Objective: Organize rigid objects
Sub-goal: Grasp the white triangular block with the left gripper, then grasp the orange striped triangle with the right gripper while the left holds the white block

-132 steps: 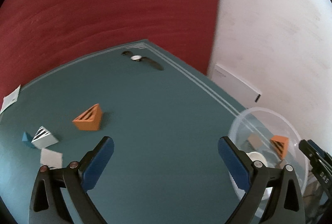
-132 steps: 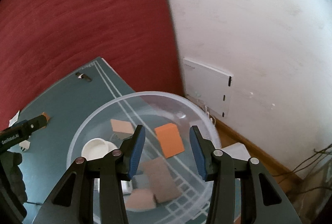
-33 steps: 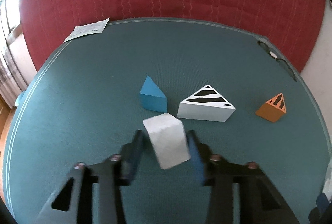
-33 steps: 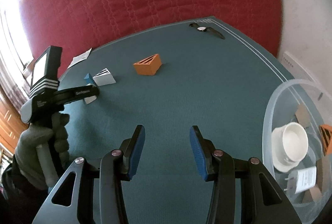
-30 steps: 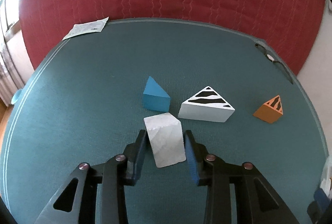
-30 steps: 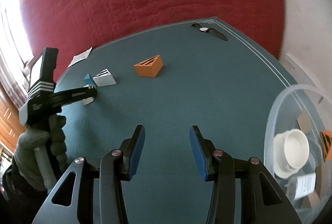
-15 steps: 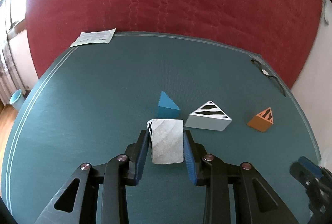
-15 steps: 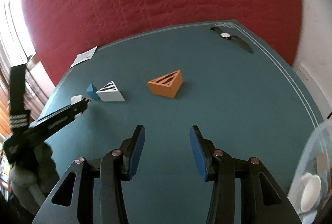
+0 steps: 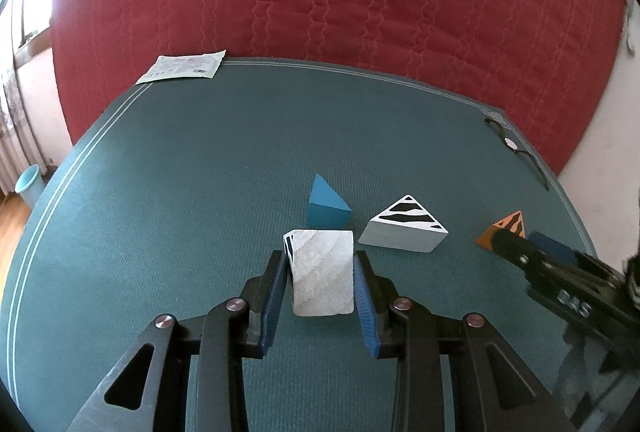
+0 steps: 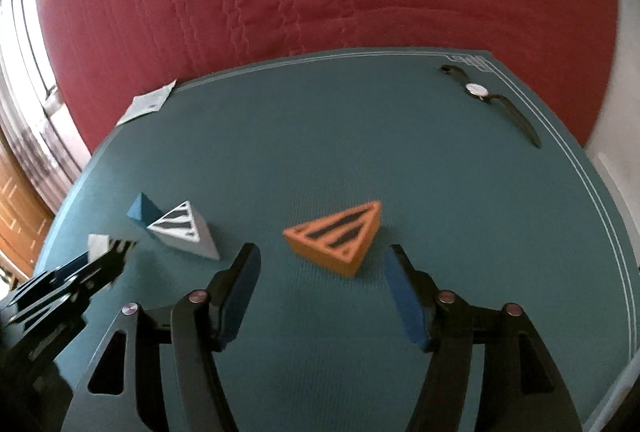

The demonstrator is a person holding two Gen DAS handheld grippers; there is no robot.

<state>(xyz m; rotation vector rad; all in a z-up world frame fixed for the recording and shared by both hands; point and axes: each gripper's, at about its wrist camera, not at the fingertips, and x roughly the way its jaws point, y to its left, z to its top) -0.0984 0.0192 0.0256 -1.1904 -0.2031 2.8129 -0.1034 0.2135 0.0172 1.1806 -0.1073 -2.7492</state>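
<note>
- On the green mat, my left gripper is closed on the white block; both pads press its sides and it looks lifted a little.
- My right gripper has just been opening its jaws; nothing is between them yet, and the orange wedge lies just ahead on the mat.
- To do this step well, I think I should bring the right jaws lower and around the two slanted sides of the orange wedge, then close slowly so that it does not slip out.
- Beside the white block lie the blue wedge and the striped white wedge; I must lift straight up not to push them.
- A wristwatch and a paper leaflet lie far at the mat edge, out of the way.
</note>
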